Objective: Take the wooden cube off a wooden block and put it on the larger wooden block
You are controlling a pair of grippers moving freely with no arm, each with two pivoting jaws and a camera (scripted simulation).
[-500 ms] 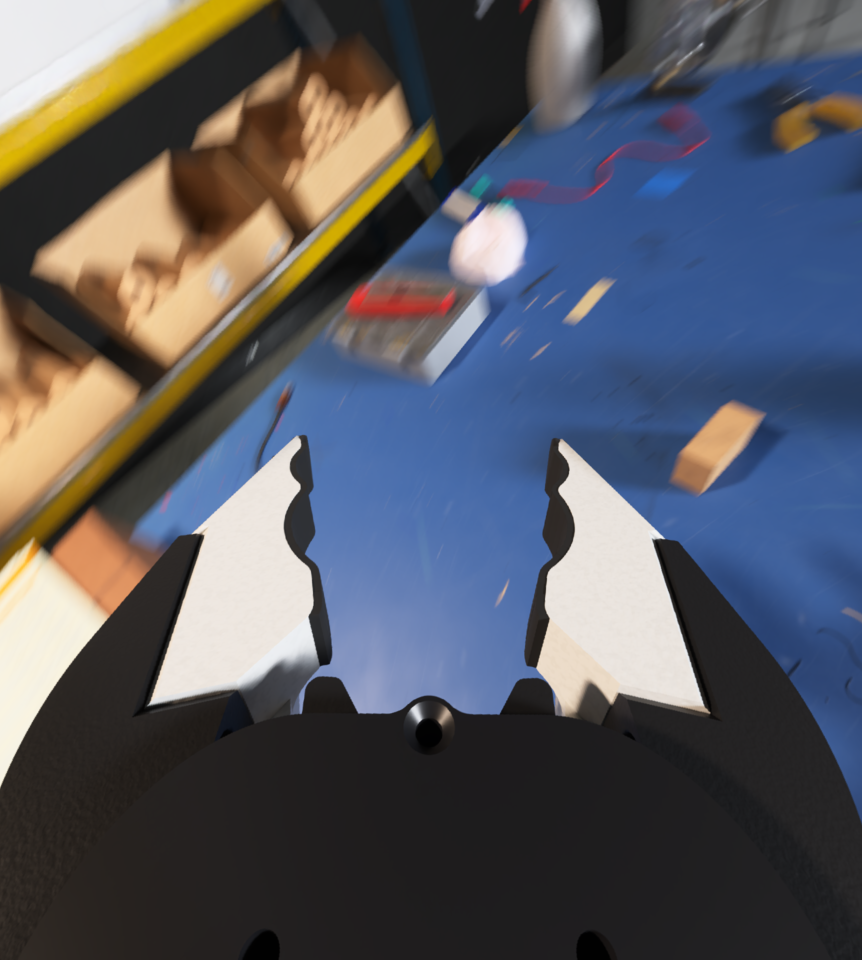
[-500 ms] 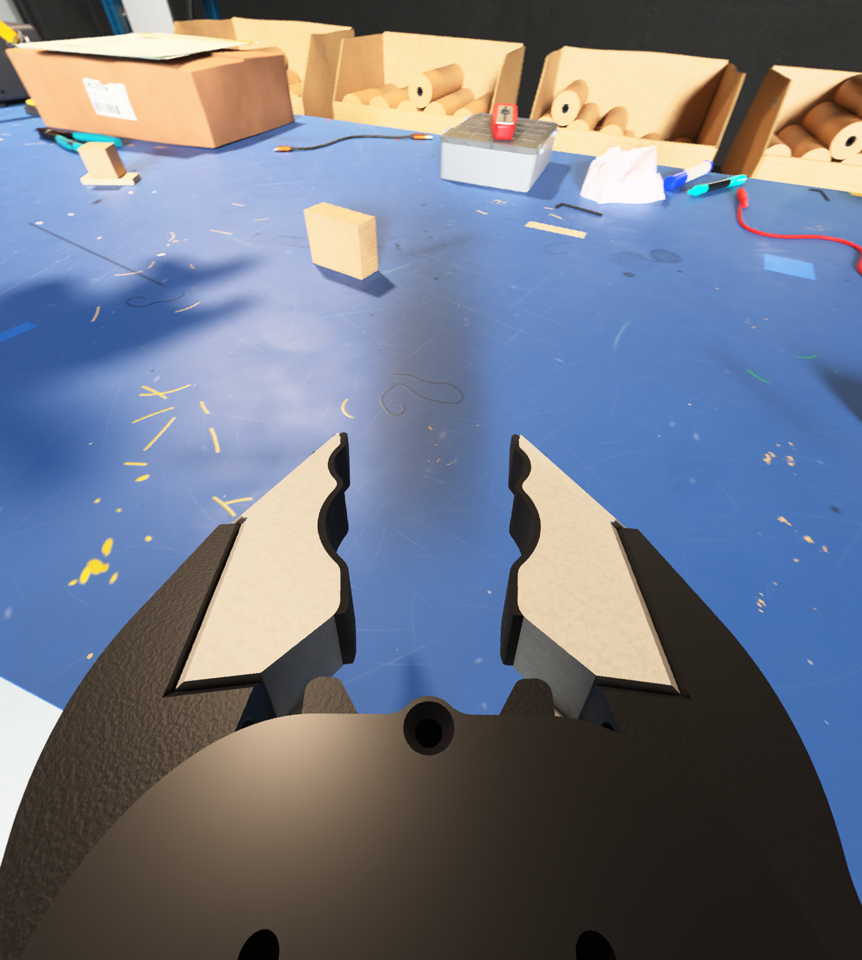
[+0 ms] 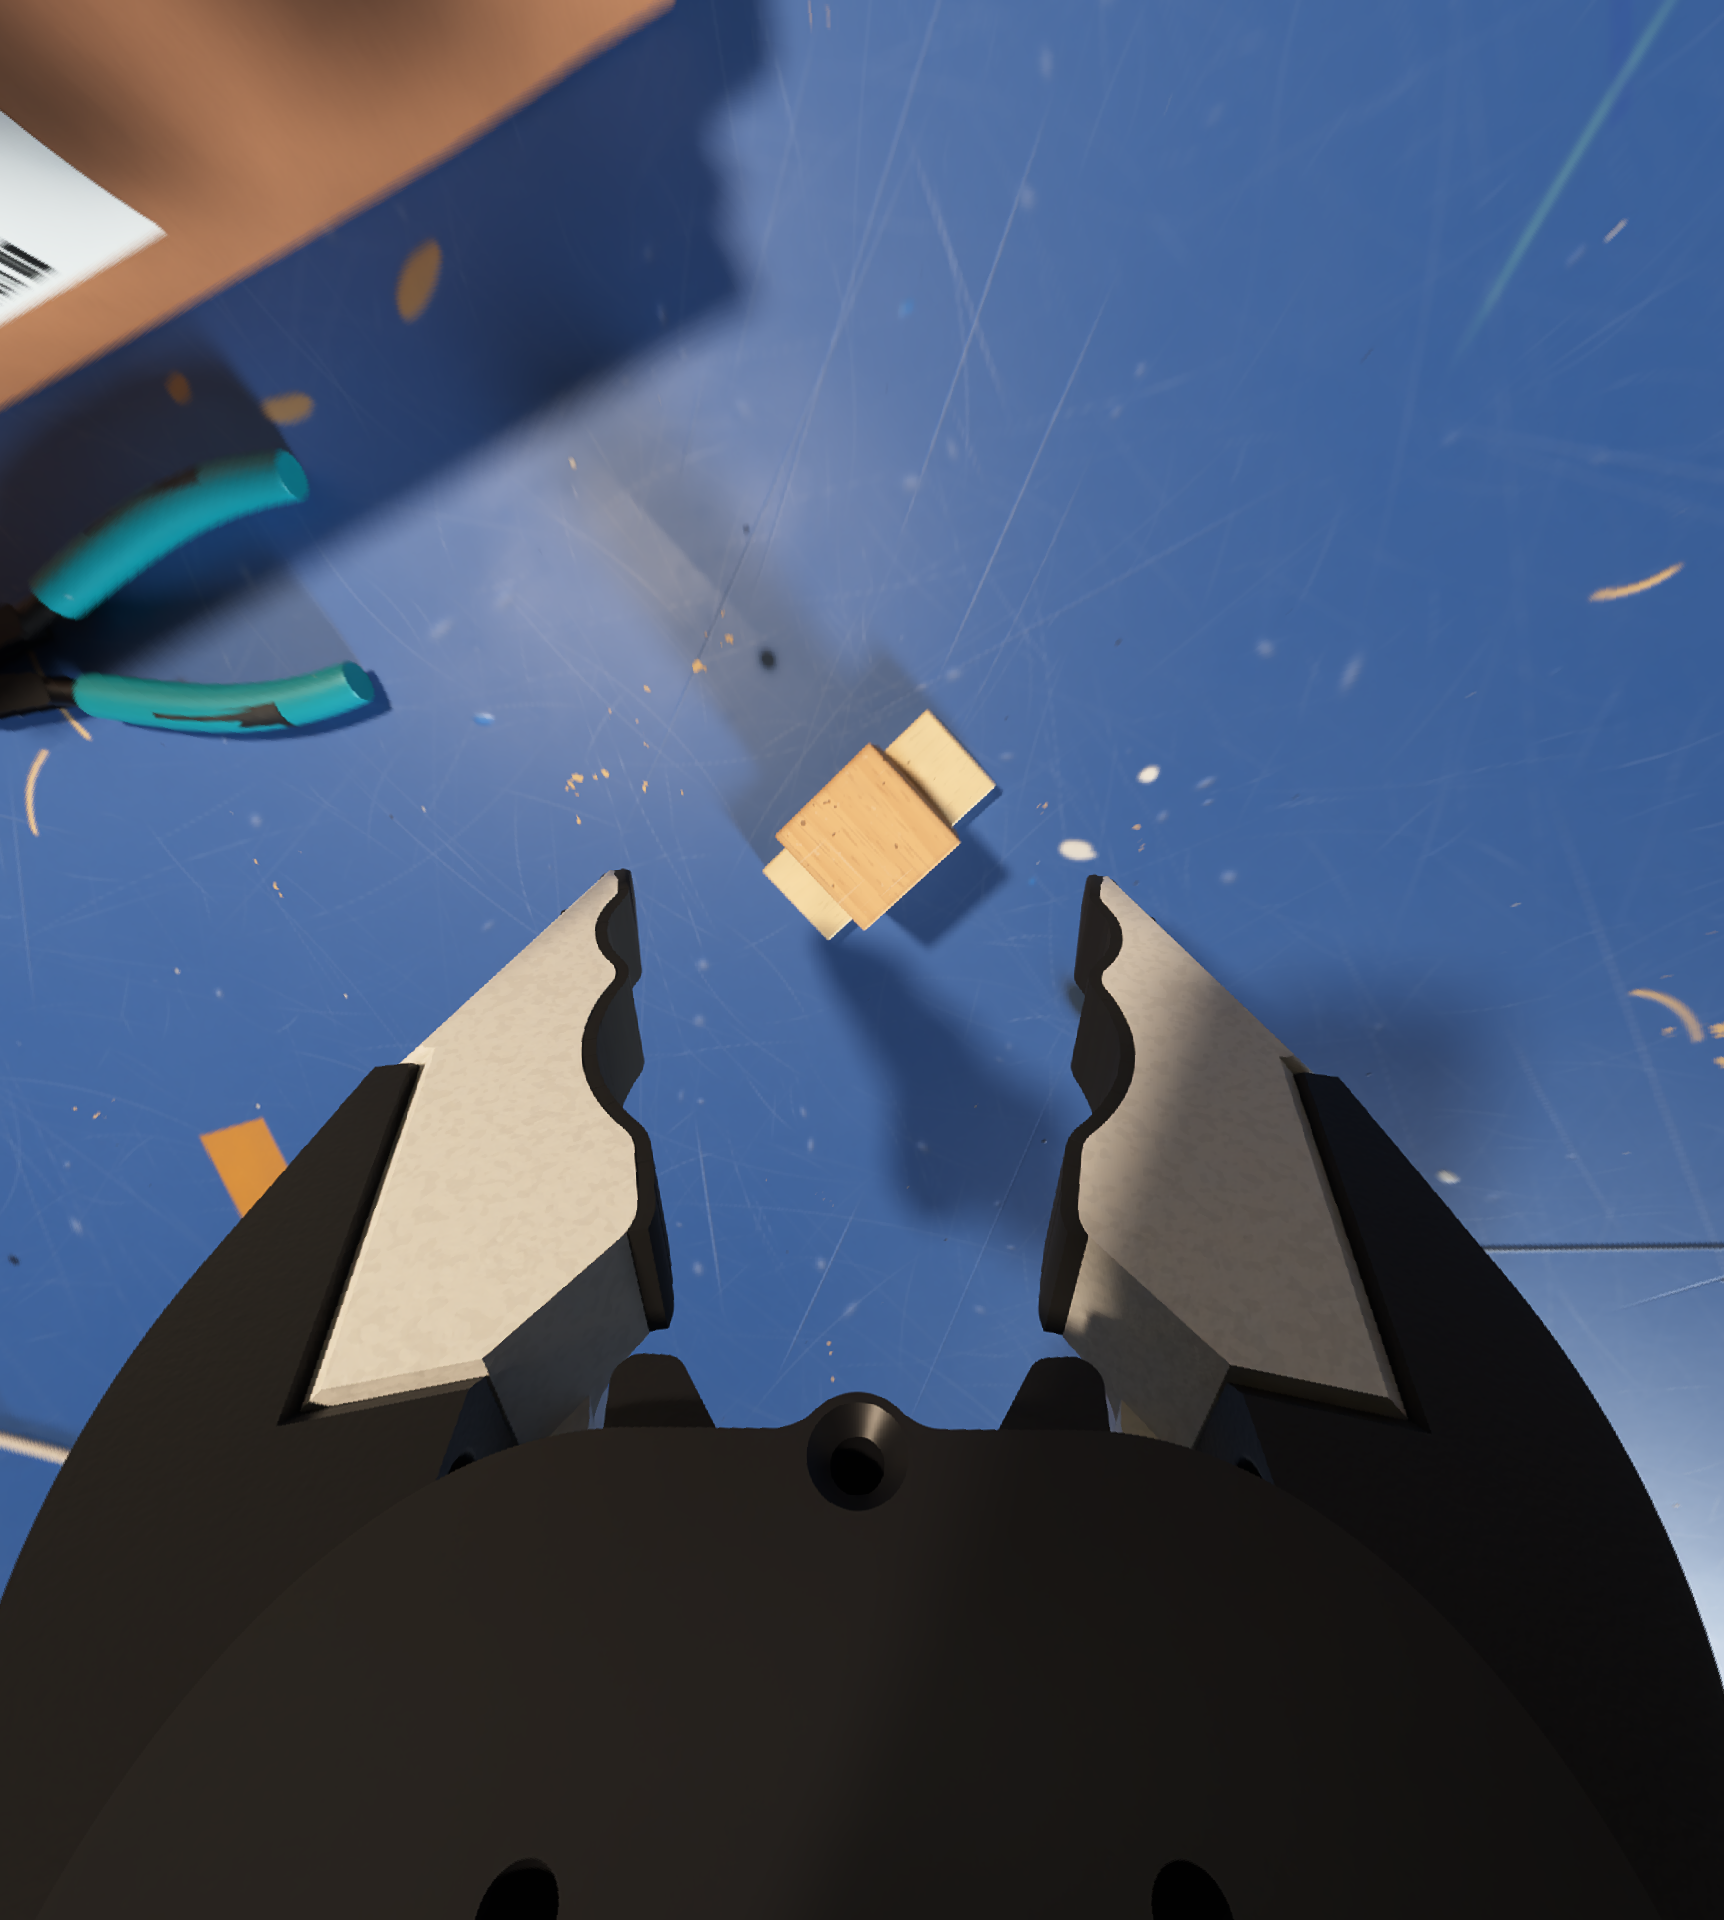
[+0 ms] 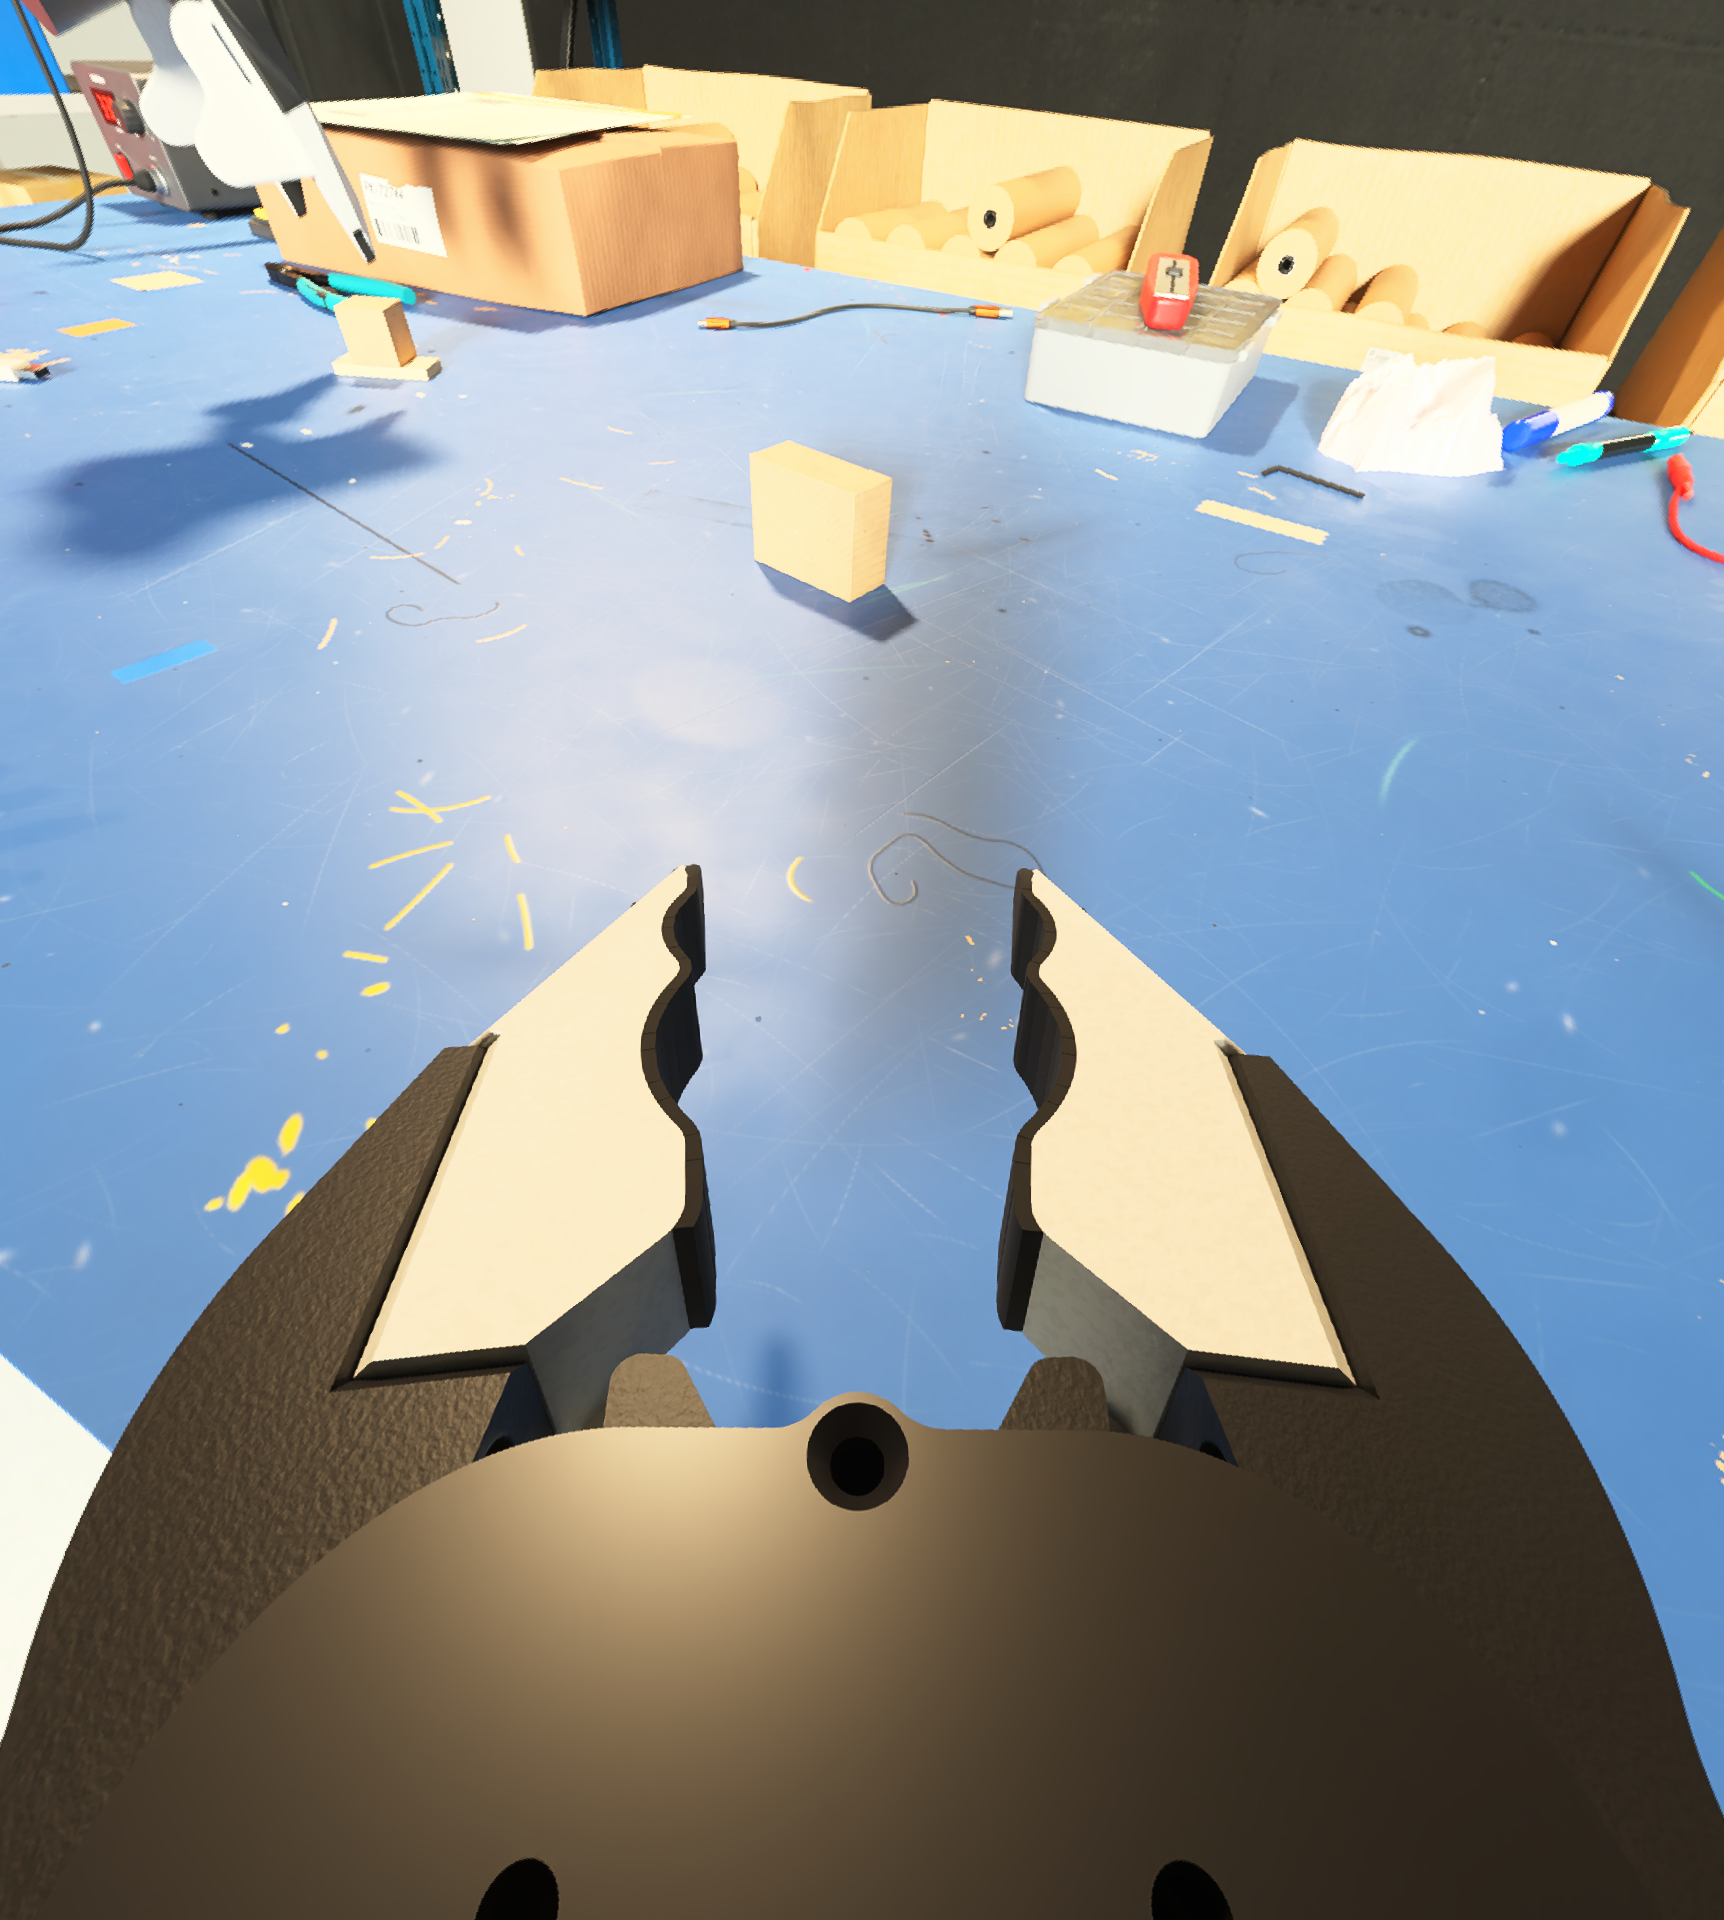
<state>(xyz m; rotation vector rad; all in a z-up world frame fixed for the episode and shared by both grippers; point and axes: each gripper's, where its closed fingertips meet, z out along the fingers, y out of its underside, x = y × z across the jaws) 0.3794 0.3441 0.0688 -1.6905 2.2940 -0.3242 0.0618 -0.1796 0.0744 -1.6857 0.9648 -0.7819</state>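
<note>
Left gripper: the left gripper (image 3: 856, 883) looks down at the blue table (image 3: 1357, 416). Its two fingers are wide apart and hold nothing.
Wooden cube: the wooden cube (image 3: 868, 836) sits on top of a thin wooden block (image 3: 941, 764). Both are just past the finger tips, a bit right of the middle of the gap. The thin block sticks out from under the cube at two ends.
Pliers: pliers (image 3: 172, 613) with teal handles lie on the table to the left.
Cardboard box: a brown cardboard box (image 3: 266, 135) with a white label is in the top left corner, past the pliers.
Right gripper: the right gripper (image 4: 858, 883) is low over the table. Its fingers are apart and hold nothing.
Larger wooden block: the larger wooden block (image 4: 822, 520) stands alone on the table, well ahead of the right gripper.
Far off: in the right wrist view the cube and its thin block are far to the left, with the left gripper above them. A grey case (image 4: 1144, 358) with a red thing on top is to the right.
</note>
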